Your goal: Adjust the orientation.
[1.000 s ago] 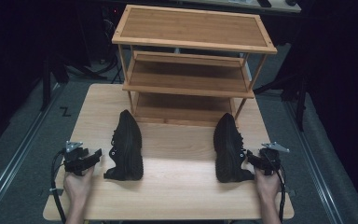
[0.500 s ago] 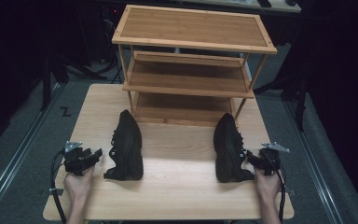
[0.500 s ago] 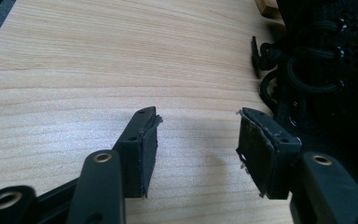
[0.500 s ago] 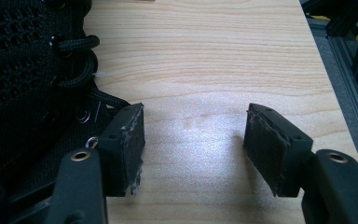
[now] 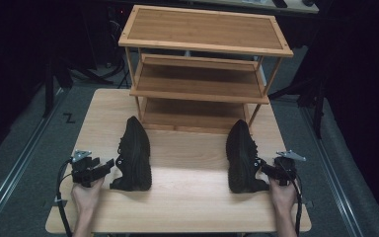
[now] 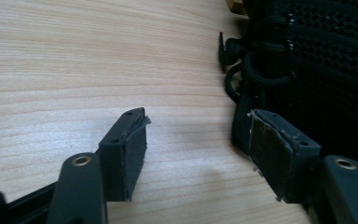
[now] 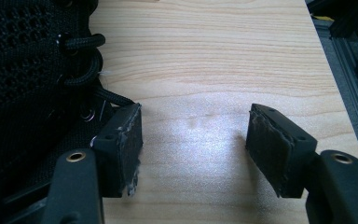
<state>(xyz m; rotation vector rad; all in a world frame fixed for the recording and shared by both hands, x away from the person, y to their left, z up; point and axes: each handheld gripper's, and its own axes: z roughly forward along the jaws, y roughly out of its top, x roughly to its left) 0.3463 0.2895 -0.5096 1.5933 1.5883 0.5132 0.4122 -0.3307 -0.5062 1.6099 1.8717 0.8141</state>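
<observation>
Your two black shoes lie on the bench (image 5: 187, 197) in front of the wooden shoe rack (image 5: 202, 74), which serves as the landmark here. The left shoe (image 5: 134, 155) sits just ahead of the rack's left front leg, the right shoe (image 5: 243, 157) just ahead of its right front leg, well apart from each other with bare wood between them. Each shoe's long axis runs from you toward the rack, toe end nearest the rack's bottom shelf and heel end toward your side. Your left hand-held gripper (image 5: 109, 164) rests on the bench at the outer side of the left shoe, jaws spread wide and holding nothing; in the left gripper view, one pad (image 6: 270, 151) lies just beside the mesh and laces of that shoe (image 6: 317, 70), the other out over bare wood. Your right hand-held gripper (image 5: 265, 168) sits at the outer side of the right shoe, likewise released; in the right gripper view, one pad (image 7: 123, 140) is close against the laced side of the shoe (image 7: 28, 70), though you cannot tell whether it touches. Nothing lies between either shoe and the rack's lowest shelf; the rack's front legs stand just beyond the toes.
</observation>
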